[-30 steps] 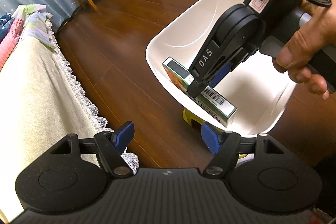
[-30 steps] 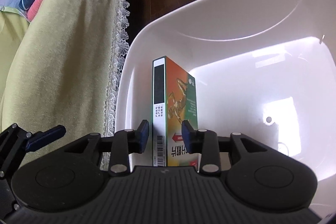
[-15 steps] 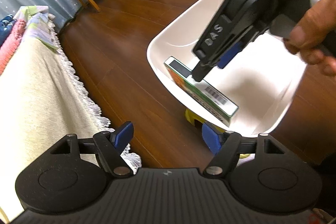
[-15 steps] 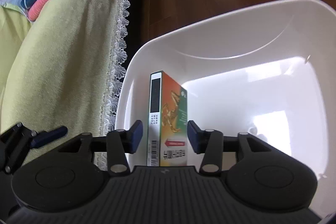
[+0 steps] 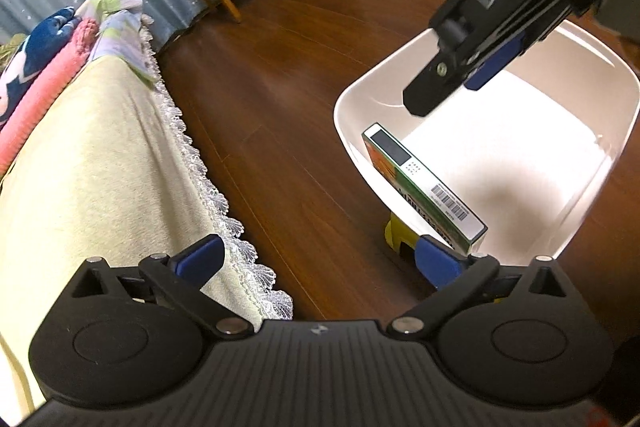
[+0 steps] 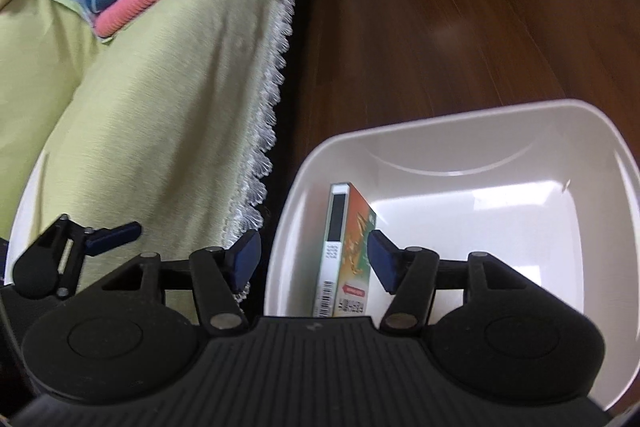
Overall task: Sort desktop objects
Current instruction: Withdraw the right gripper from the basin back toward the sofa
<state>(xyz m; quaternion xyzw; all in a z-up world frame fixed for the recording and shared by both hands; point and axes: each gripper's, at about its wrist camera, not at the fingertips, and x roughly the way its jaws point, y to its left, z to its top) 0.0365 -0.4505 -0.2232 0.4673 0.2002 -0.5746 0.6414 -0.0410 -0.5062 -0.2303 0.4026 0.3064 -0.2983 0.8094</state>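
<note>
Right tool [image 6: 312,259] spread wide above glossy white plastic bin [image 6: 600,163], green-and-orange cardboard box [image 6: 352,251] below, propped on edge against near wall, dropped for sorting. Left tool [image 5: 320,259] spread apart, empty.

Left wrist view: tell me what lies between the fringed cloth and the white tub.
Only bare wood floor separates the fringed cloth from the white tub; the right wrist view shows the same bare strip.

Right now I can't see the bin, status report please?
Left gripper open, empty. Right gripper open, above white bin. Medicine box on edge inside bin, released. Nothing in the way.
</note>
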